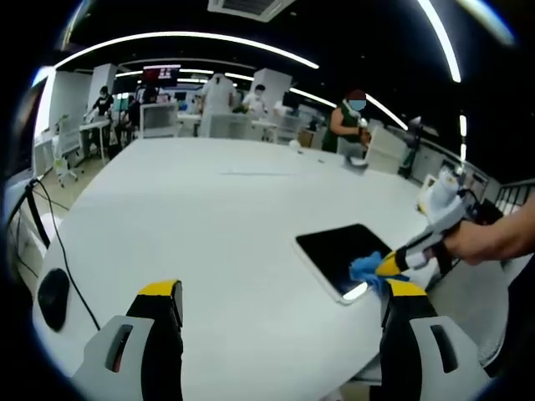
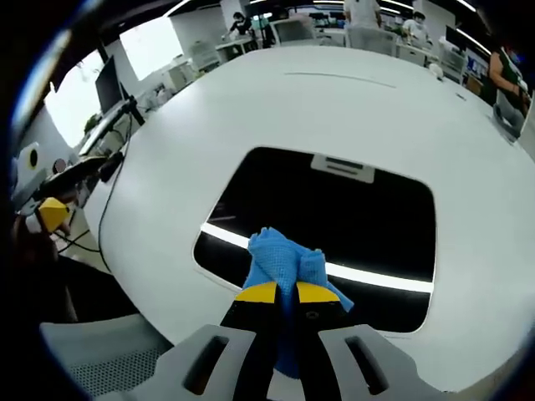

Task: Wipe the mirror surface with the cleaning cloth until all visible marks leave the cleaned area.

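A dark rectangular mirror (image 1: 338, 246) lies flat on the white table (image 1: 209, 217), near its right front edge. In the right gripper view the mirror (image 2: 334, 209) reflects ceiling lights as bright stripes. My right gripper (image 2: 288, 294) is shut on a bunched blue cleaning cloth (image 2: 280, 259) and presses it onto the mirror's near edge. The left gripper view shows the same cloth (image 1: 366, 269) at the mirror's near corner, with the right gripper (image 1: 397, 263) held by a hand (image 1: 485, 242). My left gripper (image 1: 282, 292) stands open above the table, left of the mirror, with nothing between its jaws.
A black mouse (image 1: 53, 296) and a cable (image 1: 58, 242) lie at the table's left edge. A grey mesh chair (image 2: 109, 359) sits below the table's rim. Several people (image 1: 351, 117) work at desks far behind. A monitor (image 2: 109, 83) stands at the left.
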A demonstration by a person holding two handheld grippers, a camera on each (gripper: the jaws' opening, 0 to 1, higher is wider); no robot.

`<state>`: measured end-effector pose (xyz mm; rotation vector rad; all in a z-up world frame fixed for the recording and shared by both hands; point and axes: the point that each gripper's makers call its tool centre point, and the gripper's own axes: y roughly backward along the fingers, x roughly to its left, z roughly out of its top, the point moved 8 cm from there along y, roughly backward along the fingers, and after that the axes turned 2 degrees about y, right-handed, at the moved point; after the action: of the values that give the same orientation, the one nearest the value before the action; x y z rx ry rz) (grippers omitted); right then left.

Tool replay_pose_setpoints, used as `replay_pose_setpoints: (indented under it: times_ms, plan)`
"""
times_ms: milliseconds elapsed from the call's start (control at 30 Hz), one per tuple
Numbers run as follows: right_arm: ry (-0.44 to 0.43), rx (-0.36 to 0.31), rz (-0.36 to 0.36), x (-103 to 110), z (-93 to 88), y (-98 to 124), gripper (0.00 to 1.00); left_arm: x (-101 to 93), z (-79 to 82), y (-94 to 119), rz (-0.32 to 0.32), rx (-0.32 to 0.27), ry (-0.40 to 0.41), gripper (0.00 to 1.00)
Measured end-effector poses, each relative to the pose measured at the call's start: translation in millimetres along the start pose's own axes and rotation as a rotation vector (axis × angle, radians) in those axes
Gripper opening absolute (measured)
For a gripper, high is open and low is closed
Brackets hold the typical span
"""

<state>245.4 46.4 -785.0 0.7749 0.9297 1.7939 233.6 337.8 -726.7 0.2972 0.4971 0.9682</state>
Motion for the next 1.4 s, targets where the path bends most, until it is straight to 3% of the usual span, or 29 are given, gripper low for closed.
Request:
replay_pose_setpoints:
  times_ms: [1033,1400]
  plan:
    - [0.026,-0.001,0.028,8.3,3.7,-3.4,0.0,0.6,-0.5,4.6,0.002,-0.012,0.001,0.99]
    - [0.037,-0.008,0.048,22.2,8.1,-9.2,0.0,0.4,-0.6,6.7,0.004,-0.011,0.003,0.99]
